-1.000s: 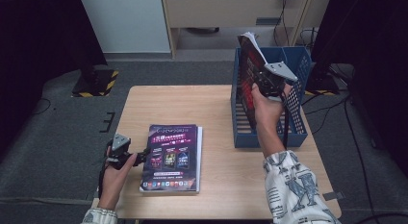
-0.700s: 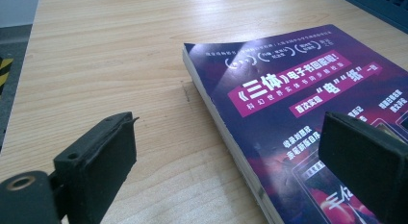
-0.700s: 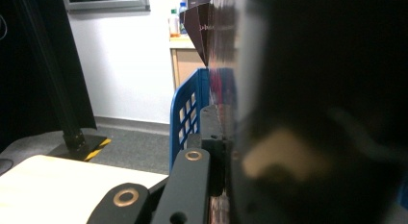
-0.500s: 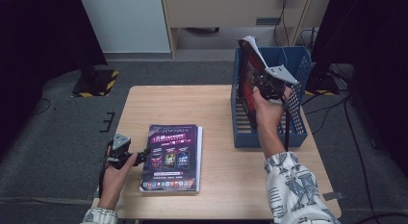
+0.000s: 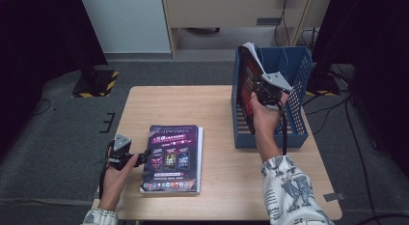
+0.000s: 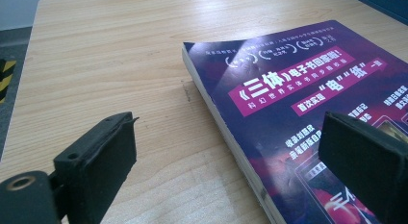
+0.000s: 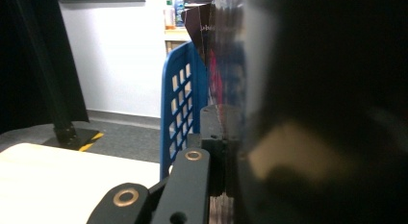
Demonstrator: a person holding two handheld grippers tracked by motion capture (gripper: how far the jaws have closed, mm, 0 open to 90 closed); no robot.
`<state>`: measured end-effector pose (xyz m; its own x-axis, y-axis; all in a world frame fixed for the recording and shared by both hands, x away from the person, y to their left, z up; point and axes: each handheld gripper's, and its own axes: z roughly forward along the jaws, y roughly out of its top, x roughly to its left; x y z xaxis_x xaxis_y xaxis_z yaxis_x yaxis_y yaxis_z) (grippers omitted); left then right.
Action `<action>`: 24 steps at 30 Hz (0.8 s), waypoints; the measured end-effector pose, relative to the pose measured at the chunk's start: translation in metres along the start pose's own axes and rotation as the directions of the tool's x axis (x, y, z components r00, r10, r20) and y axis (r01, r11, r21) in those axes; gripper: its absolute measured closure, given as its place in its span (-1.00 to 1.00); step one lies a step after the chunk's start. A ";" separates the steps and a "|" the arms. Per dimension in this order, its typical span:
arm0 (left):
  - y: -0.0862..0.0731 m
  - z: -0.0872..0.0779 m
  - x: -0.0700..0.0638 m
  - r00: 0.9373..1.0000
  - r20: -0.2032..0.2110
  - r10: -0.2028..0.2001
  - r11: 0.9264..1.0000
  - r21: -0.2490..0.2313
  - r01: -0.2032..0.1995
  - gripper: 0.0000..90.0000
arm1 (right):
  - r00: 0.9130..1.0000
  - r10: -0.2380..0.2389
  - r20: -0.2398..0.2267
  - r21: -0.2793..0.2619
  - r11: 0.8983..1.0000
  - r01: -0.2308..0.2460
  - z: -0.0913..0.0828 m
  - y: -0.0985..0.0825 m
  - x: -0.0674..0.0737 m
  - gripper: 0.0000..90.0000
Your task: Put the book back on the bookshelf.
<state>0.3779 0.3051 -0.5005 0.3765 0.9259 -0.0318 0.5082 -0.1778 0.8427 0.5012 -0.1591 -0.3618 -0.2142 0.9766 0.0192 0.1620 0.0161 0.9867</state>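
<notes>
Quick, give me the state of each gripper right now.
Left gripper: open, jaws either side of the edge of the book on the table, not pressing it.
Right gripper: shut on the upright book at the blue file rack.

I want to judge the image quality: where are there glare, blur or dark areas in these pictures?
Left gripper view: sharp, with a pale sheen on the purple book cover. Right gripper view: the held book is so close that it is blurred, and the right half is nearly black. High view: evenly lit table, dark surroundings.

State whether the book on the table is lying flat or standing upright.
Lying flat. The book rests cover-up on the table, its page edges along the wood in the left gripper view.
</notes>
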 end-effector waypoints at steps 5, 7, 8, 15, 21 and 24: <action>0.000 0.000 0.000 1.000 0.002 0.000 1.000 -0.001 0.000 -0.87 | 1.000 0.003 0.010 0.001 1.000 -0.003 0.003 -0.005 0.000 0.93; 0.000 0.000 -0.001 1.000 0.003 0.001 1.000 -0.001 -0.001 -0.87 | 1.000 -0.001 0.012 0.000 1.000 0.001 0.004 -0.008 0.000 0.93; 0.000 0.000 -0.001 1.000 0.004 0.001 1.000 0.001 -0.001 -0.87 | 1.000 -0.002 0.015 0.000 1.000 0.002 0.004 -0.008 0.001 0.93; 0.000 0.000 -0.002 1.000 0.003 0.004 1.000 0.001 -0.004 -0.87 | 0.998 -0.029 0.047 0.005 1.000 0.029 0.005 -0.014 0.001 0.93; 0.000 0.001 -0.002 1.000 0.005 0.006 1.000 0.001 -0.006 -0.87 | 0.998 -0.041 0.052 0.009 0.999 0.040 0.008 -0.018 0.003 0.92; 0.000 0.001 -0.002 1.000 0.005 0.006 1.000 0.001 -0.006 -0.87 | 0.997 -0.059 0.057 0.012 0.998 0.058 0.008 -0.020 0.005 0.93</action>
<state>0.3780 0.3032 -0.5006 0.3835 0.9231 -0.0291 0.5068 -0.1840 0.8422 0.5047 -0.1527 -0.3831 -0.1681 0.9846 -0.0479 0.1607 0.0753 0.9841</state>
